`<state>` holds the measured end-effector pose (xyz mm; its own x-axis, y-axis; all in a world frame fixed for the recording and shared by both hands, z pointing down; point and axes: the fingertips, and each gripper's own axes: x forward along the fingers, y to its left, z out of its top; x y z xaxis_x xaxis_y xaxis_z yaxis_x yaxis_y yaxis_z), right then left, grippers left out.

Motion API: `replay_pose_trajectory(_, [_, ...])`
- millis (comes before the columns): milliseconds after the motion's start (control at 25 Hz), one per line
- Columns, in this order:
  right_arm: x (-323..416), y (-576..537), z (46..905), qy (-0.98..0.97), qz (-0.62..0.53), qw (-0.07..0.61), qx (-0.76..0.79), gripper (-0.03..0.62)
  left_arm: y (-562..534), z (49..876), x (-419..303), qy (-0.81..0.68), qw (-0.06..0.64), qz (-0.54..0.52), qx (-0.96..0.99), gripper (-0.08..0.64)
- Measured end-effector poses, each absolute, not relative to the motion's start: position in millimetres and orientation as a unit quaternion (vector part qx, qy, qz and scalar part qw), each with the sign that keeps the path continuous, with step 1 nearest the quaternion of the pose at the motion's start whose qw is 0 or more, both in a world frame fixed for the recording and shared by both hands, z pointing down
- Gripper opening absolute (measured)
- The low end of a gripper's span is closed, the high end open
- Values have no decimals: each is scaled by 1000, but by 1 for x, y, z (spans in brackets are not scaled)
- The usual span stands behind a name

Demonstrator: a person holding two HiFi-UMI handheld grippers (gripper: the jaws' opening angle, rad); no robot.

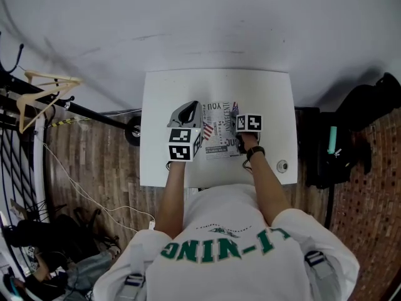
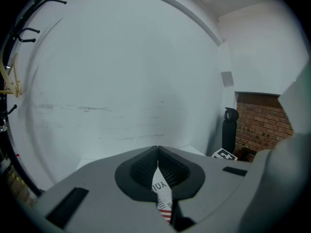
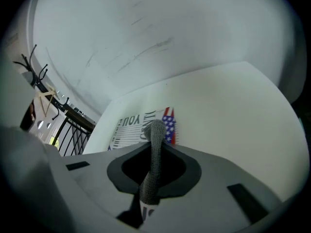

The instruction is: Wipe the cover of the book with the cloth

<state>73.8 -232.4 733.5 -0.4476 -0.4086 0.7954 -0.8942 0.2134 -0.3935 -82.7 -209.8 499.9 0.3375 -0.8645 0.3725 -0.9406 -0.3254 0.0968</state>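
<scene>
The left claw (image 2: 158, 153) is closed on the left edge of the book (image 1: 219, 130). In the left gripper view a strip of printed cover sits pinched between its pads. That grip looks meant to anchor the book while the other side works. It should be firm but low, so the cover is not lifted or bent off the tabletop (image 1: 161, 93).

The book lies in the middle of the white tabletop, cover up, with both claws at its two sides.

The right claw (image 3: 155, 130) is clamped on a grey cloth (image 3: 154, 154), which stands up as a narrow fold between its jaws. It sits over the right part of the cover, near the flag print. Whether the cloth touches the cover cannot be told from these views.

To wipe well, the cloth's free end should be brought down flat onto the cover, so that fabric rather than the jaw tips meets the paper. The strokes should then run across toward the held edge with light, even pressure. The likely fault is too little cloth showing beyond the jaws. A hard jaw could then scrape the cover or push the book against the left grip.
</scene>
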Motion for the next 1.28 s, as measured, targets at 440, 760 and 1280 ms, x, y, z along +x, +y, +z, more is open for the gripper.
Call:
replay_pose_trajectory(440, [97,-235,731,-703,449,265,483,48,-203,502,-83,-562,152,131,802,14])
replay_pose_trajectory(760, [-31,-200,711,-775,471,255,336,48,-192,511,-105,-583,162,134,785,14])
replay_pose_trajectory(1280, [-17,-177,737,-773,430,329,329,46,-192,511,-101,-581,159,137,786,14])
